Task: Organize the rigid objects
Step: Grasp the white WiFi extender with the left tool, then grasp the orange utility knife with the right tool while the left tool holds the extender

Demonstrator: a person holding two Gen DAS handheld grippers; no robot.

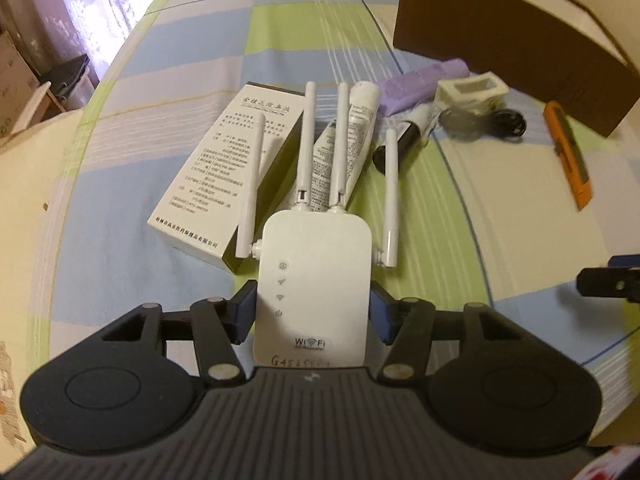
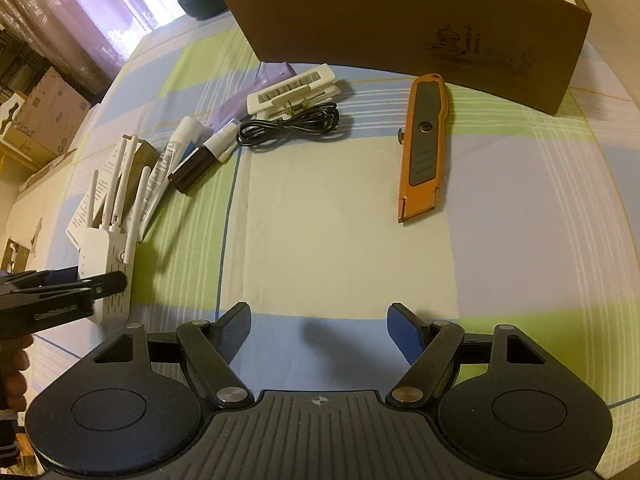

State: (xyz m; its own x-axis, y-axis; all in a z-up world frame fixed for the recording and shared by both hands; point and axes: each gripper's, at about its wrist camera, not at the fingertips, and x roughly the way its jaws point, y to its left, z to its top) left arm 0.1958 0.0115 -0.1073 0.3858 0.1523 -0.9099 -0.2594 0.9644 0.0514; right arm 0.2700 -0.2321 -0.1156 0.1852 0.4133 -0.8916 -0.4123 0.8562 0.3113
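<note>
We have only the repeater (image 1: 312,280) clamped in our left gripper (image 1: 312,312); our right gripper (image 2: 320,332) gapes empty, and the knife (image 2: 424,148), cable (image 2: 292,128) and tubes (image 2: 176,152) lie unsorted beside the box (image 2: 400,20) at the tabletop's far edge.

White four-antenna WiFi repeater (image 1: 312,276), gripped

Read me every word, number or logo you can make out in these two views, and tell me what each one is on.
"WiFi", logo on the white repeater held in the left gripper.
"G45...", handwritten below that logo; the remaining characters are unclear.
Smaller line under "WiFi": too blurred to read.
Chinese print on the white carton: too small to read.
Print on the white tube: unreadable.
Drawing on the cardboard box: no readable words.
Orange utility knife: no readable text.
</note>
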